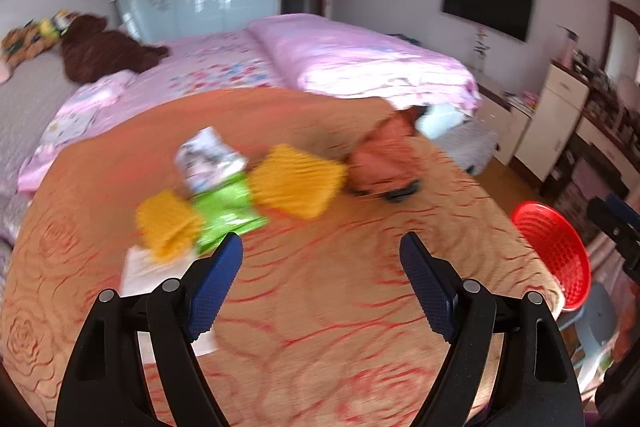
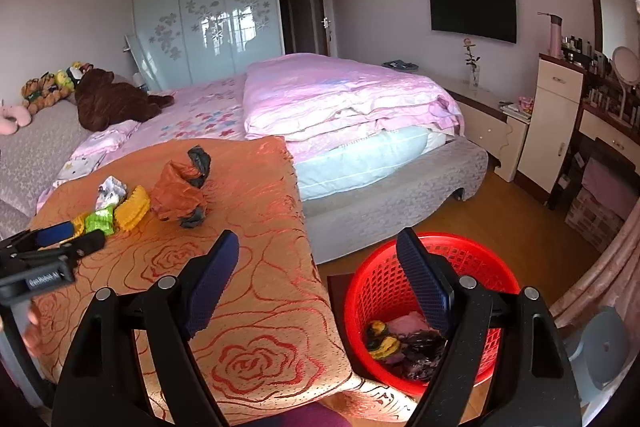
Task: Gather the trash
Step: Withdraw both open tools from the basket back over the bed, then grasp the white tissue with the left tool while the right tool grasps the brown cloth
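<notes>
Trash lies in a loose cluster on the table's orange rose-pattern cloth (image 1: pixel 320 327): a crumpled white wrapper (image 1: pixel 208 157), a green wrapper (image 1: pixel 226 215), two yellow pieces (image 1: pixel 300 183) and a crumpled orange bag (image 1: pixel 384 159). My left gripper (image 1: pixel 320 247) is open and holds nothing, its tips just short of the green wrapper. My right gripper (image 2: pixel 316 247) is open and holds nothing, over the table's corner and the red basket (image 2: pixel 432 307) on the floor. The basket holds yellow, pink and dark scraps. The left gripper (image 2: pixel 76 237) also shows beside the cluster in the right wrist view.
A white sheet of paper (image 1: pixel 140 267) lies under the left finger. A bed with pink bedding (image 2: pixel 340 95) runs behind the table. Cabinets and a dressing table (image 2: pixel 560 115) line the right wall. A grey stool (image 2: pixel 608 343) stands by the basket.
</notes>
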